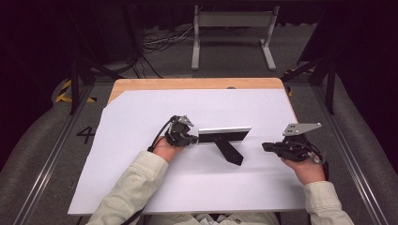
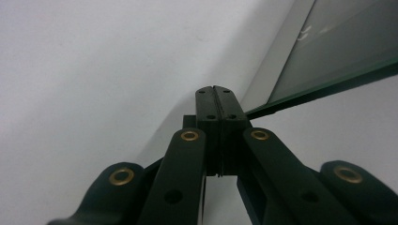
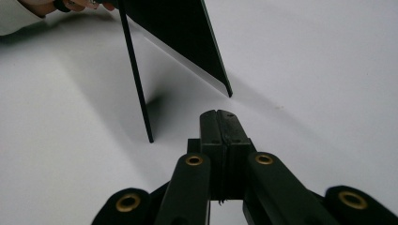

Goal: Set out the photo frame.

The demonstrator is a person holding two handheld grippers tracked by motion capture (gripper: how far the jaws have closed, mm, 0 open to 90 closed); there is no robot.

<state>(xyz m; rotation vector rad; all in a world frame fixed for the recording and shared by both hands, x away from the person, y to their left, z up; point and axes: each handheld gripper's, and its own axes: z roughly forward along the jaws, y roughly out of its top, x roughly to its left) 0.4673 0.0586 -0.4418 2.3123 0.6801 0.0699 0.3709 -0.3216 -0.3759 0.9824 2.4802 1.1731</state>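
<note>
**Q:** What stands on the table, and where?

**A:** A picture frame (image 1: 223, 134) stands near the centre of the white sheet (image 1: 141, 178), propped on a black back stand (image 1: 229, 151) that runs toward 5 o'clock in the high view. Its back faces the person. The wooden tabletop (image 1: 187, 84) shows as a strip beyond the sheet at 12 o'clock.

**Q:** How do the two grippers lie?

**A:** The left gripper (image 1: 193, 138) sits at the frame's 9 o'clock end, its tips at or against that edge. In the left gripper view its jaws are pressed flat together, and the frame's pale border and glass (image 2: 328, 47) pass just beside them at 2 o'clock. Whether anything is pinched between the jaws cannot be told. The right gripper (image 1: 265, 147) lies at 3 o'clock of the frame, apart from it. Its jaws are also closed on nothing, pointing toward the stand.

**Q:** What is cut off or unclear?

**A:** In the right gripper view the stand (image 3: 136, 75) and the frame's dark back (image 3: 183, 33) run off the top edge, so their upper parts are lost. The person's left hand (image 3: 70, 4) is a sliver at 11 o'clock. In the left gripper view most of the frame runs off the picture at 1 o'clock, and nothing inside the glass is legible. In the high view, contact between the left jaws and the frame is too small to judge.
</note>
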